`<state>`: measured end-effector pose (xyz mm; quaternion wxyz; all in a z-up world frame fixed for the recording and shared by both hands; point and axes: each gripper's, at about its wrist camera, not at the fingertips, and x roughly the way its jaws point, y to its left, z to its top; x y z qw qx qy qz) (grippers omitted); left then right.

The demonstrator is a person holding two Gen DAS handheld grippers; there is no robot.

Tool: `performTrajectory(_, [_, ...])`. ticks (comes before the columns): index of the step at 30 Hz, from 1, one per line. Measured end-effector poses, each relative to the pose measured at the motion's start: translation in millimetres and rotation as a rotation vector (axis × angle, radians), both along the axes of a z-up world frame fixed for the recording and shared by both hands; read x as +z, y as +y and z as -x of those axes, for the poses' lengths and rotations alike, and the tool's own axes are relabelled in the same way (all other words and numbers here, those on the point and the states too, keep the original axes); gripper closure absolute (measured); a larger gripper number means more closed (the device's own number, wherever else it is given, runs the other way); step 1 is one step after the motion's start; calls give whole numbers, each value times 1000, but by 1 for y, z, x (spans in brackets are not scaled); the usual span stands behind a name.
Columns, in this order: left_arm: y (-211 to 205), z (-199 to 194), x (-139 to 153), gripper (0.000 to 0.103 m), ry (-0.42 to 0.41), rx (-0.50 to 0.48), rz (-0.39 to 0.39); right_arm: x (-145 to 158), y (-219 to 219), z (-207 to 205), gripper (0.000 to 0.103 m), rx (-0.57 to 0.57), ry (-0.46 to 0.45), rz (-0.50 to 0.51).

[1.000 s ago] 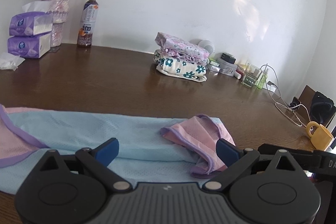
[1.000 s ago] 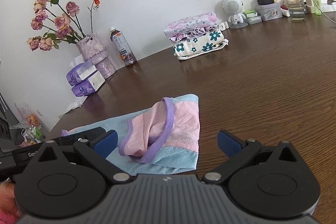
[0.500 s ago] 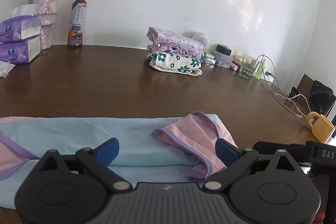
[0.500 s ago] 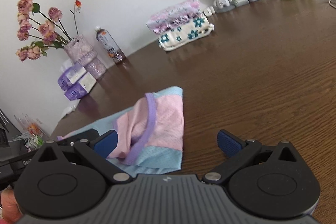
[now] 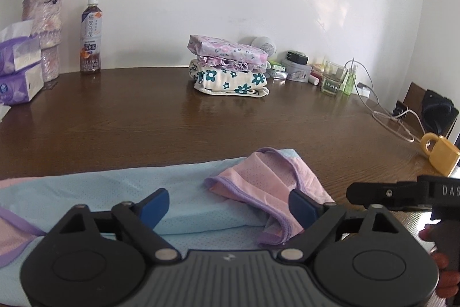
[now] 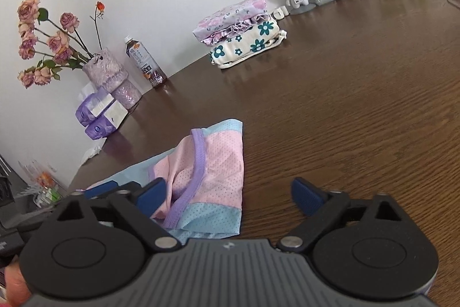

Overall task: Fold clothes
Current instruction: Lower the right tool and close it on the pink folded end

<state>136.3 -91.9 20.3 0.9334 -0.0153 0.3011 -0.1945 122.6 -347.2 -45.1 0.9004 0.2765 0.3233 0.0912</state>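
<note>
A light-blue mesh garment with pink panels and purple binding is seen lying flat along the near edge of the brown surface, stretched from left to right. Its right end, a pink sleeve, is turned over onto the blue body. The left tongs are held spread just above the cloth, nothing pinched between them. The right tongs are likewise spread, the left pad over the pink part and the right pad over bare wood.

The fabric is judged thin, soft and very light. It would be expected to drape and slide on the polished wood, so a single layer may be dragged rather than lifted. A hold is best taken at the bound purple hem or at a corner, where the layers are thicker. A stack of folded clothes is set far back by the wall.
</note>
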Motion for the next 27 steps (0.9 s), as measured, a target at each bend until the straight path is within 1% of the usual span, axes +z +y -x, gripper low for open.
performTrajectory(1, [0,-1,-1,27,3,-4,-4,-1,-1,0,25,-1,0,-9])
performTrajectory(3, [-1,-3,-3,40,15,-27,-2,-2,-3,-1,32,-2,1,-27])
performTrajectory(4, [-1,-5,-3,44,22,-41,1,-2,-4,-2,35,-2,1,-36])
performTrajectory(6, [-3,-7,-5,58,31,-71,2,-4,-5,-4,48,-10,10,-57])
performTrajectory(7, [-5,-8,-5,61,28,-87,-7,-5,-5,-6,52,-15,16,-68])
performTrajectory(8, [-7,-9,-5,67,21,-103,-18,-7,-5,-8,59,-20,23,-79])
performTrajectory(9, [-9,-9,-6,70,16,-115,-30,-8,-6,-9,66,-26,29,-90])
performTrajectory(10, [-12,-9,-7,70,12,-124,-45,-9,-6,-11,70,-31,35,-101])
performTrajectory(11, [-14,-9,-9,70,13,-131,-59,-10,-6,-12,77,-36,42,-111])
performTrajectory(12, [-16,-10,-12,70,22,-135,-67,-12,-6,-14,81,-41,48,-122])
performTrajectory(14, [-17,-12,-17,70,38,-140,-73,-14,-7,-17,82,-52,61,-144])
performTrajectory(17, [-16,-13,-19,70,34,-145,-72,-18,-8,-22,85,-68,80,-177])
performTrajectory(20, [-16,-13,-20,70,33,-153,-71,-21,-8,-26,93,-82,95,-203])
performTrajectory(21, [-16,-13,-20,70,32,-156,-72,-19,-7,-26,96,-81,91,-198])
performTrajectory(24, [-15,-13,-20,70,29,-162,-70,-15,-6,-25,97,-81,79,-181])
performTrajectory(27, [-11,-8,-14,70,-18,-169,-54,-9,-4,-24,98,-78,64,-156])
